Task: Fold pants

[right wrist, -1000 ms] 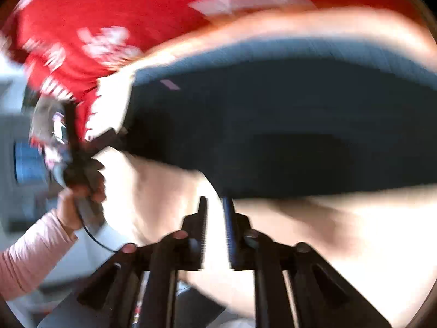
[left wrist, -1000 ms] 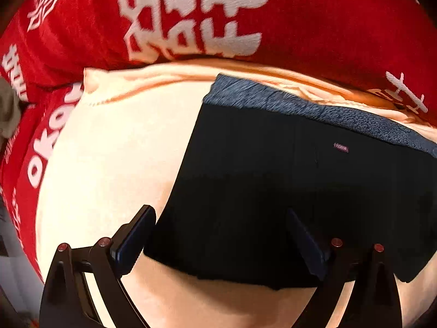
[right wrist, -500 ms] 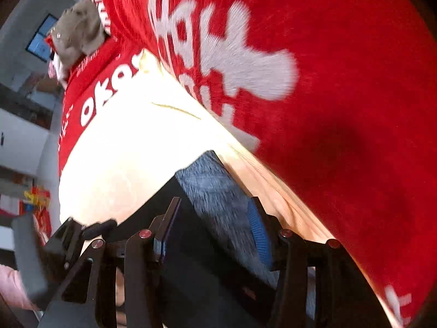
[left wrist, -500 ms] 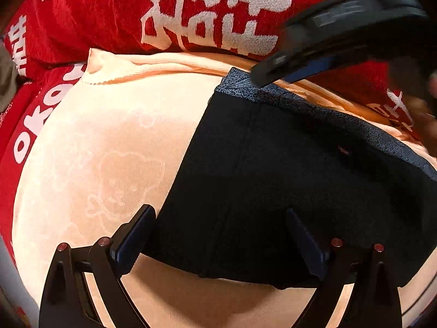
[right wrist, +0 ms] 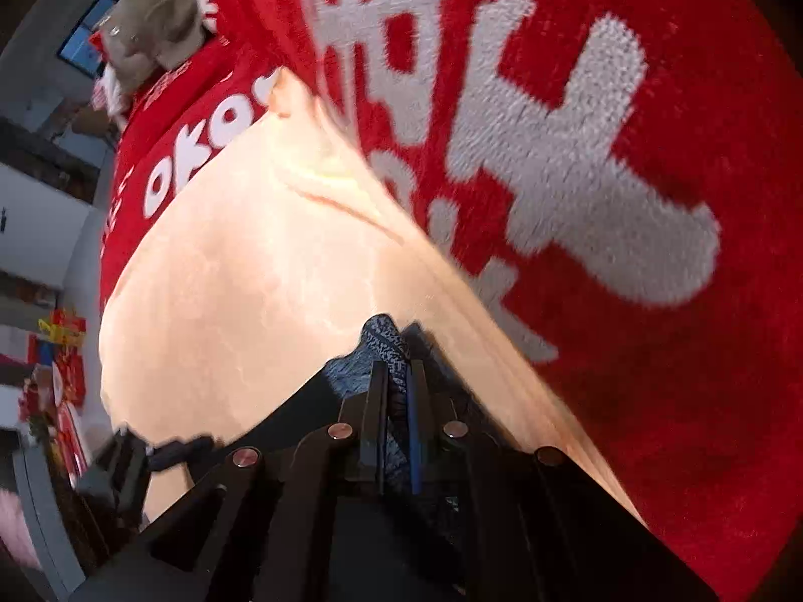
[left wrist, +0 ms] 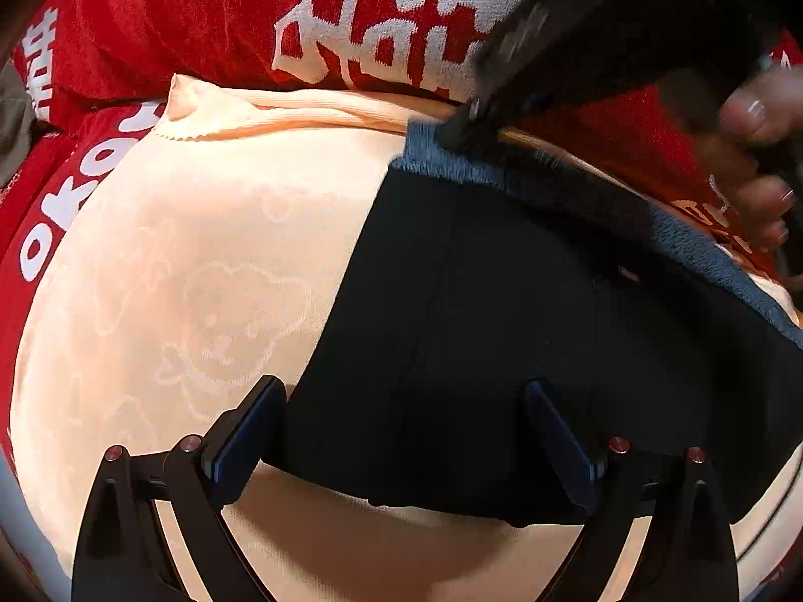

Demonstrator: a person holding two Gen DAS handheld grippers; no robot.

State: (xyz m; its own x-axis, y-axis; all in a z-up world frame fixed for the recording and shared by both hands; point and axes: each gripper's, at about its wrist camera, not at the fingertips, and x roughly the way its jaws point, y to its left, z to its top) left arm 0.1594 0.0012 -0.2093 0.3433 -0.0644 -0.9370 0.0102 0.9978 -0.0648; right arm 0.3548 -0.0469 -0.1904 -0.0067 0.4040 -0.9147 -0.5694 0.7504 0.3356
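Black pants point(left wrist: 502, 331) with a grey-blue waistband point(left wrist: 577, 190) lie flat on a peach blanket point(left wrist: 201, 276). My left gripper point(left wrist: 401, 411) is open, its fingers straddling the pants' near left edge just above the cloth. My right gripper point(right wrist: 399, 376) is shut on the waistband's far left corner point(right wrist: 381, 341); it also shows in the left wrist view point(left wrist: 466, 125), coming in from the upper right with the person's hand point(left wrist: 753, 150) behind it.
A red blanket with white characters point(left wrist: 376, 25) lies behind the peach one and fills the right wrist view point(right wrist: 577, 150). A brown plush toy point(right wrist: 150, 25) sits at the far end. Shelves and red items point(right wrist: 55, 351) stand at the room's left.
My right gripper swung over to the waistband's far left corner, came down with jaws open, and has closed on it. My left gripper stayed open over the near edge.
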